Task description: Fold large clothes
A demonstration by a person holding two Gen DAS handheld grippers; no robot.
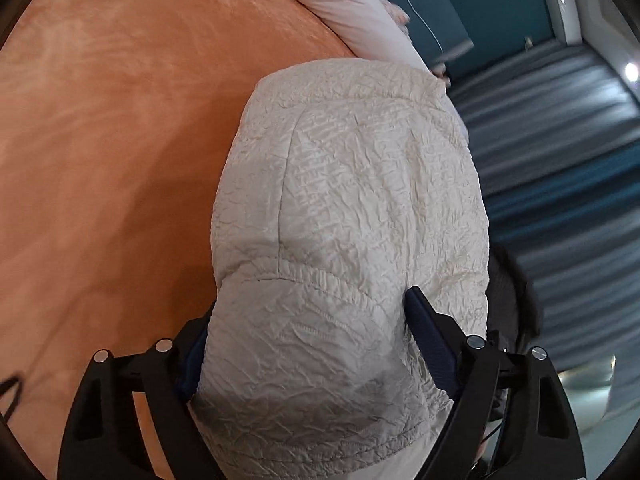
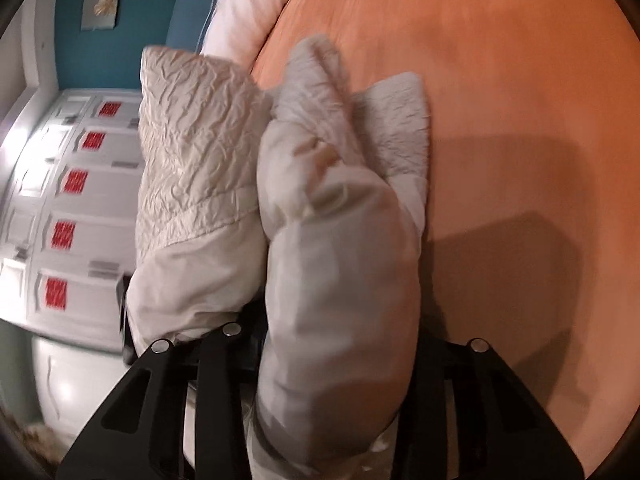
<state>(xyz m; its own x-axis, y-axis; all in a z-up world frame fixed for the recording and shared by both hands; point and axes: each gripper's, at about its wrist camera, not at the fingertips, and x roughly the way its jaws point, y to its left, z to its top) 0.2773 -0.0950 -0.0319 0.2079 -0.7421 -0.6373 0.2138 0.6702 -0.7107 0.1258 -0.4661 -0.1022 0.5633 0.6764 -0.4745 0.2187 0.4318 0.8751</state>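
Note:
A cream, crinkled puffy jacket [image 1: 352,184] is bunched over an orange bedspread [image 1: 120,140]. My left gripper [image 1: 312,308] is shut on a thick fold of it. The blue pad of the right finger [image 1: 428,340] presses into the fabric, and the left pad is mostly covered. In the right wrist view another bunch of the jacket [image 2: 340,260] fills the space between the jaws of my right gripper [image 2: 336,320], which is shut on it with the fingertips hidden under the cloth. A second padded lump [image 2: 192,160] hangs to its left.
A white pillow [image 1: 352,12] lies at the far edge of the bed. Beyond it is a blue wall [image 2: 132,40]. White drawers with red labels [image 2: 76,184] stand off the bed's left side. The orange bedspread [image 2: 520,120] stretches bare to the right.

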